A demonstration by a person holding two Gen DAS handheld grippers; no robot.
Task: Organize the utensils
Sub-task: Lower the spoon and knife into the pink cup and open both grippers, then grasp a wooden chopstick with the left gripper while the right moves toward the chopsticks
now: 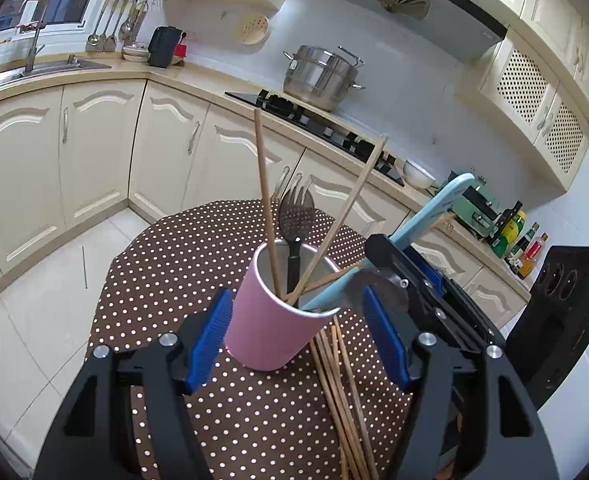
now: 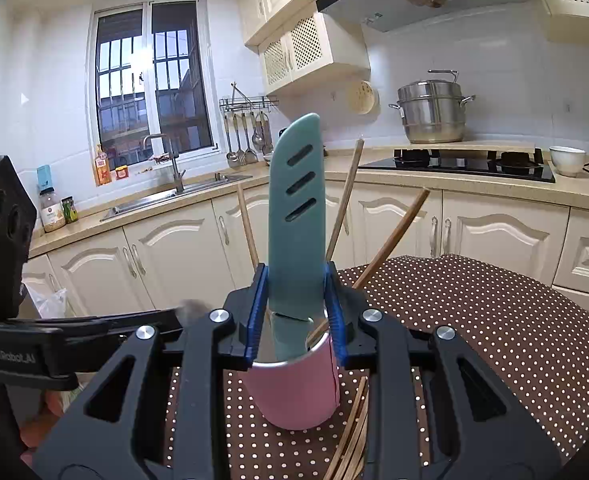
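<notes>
Between my left gripper's (image 1: 296,338) blue pads stands the pink cup (image 1: 272,320), with a gap on either side; those jaws are apart and touch nothing. Loose chopsticks (image 1: 340,392) lie on the dotted tablecloth (image 1: 166,256) just inside my left gripper's right-hand finger, beside the cup's base. Three chopsticks and a black slotted spoon (image 1: 294,216) stand in the cup. My right gripper (image 2: 296,316) is clamped on a teal knife (image 2: 296,208), the pads pressing its sides; its lower end dips into the cup's mouth while the slotted upper part rises past my fingertips.
</notes>
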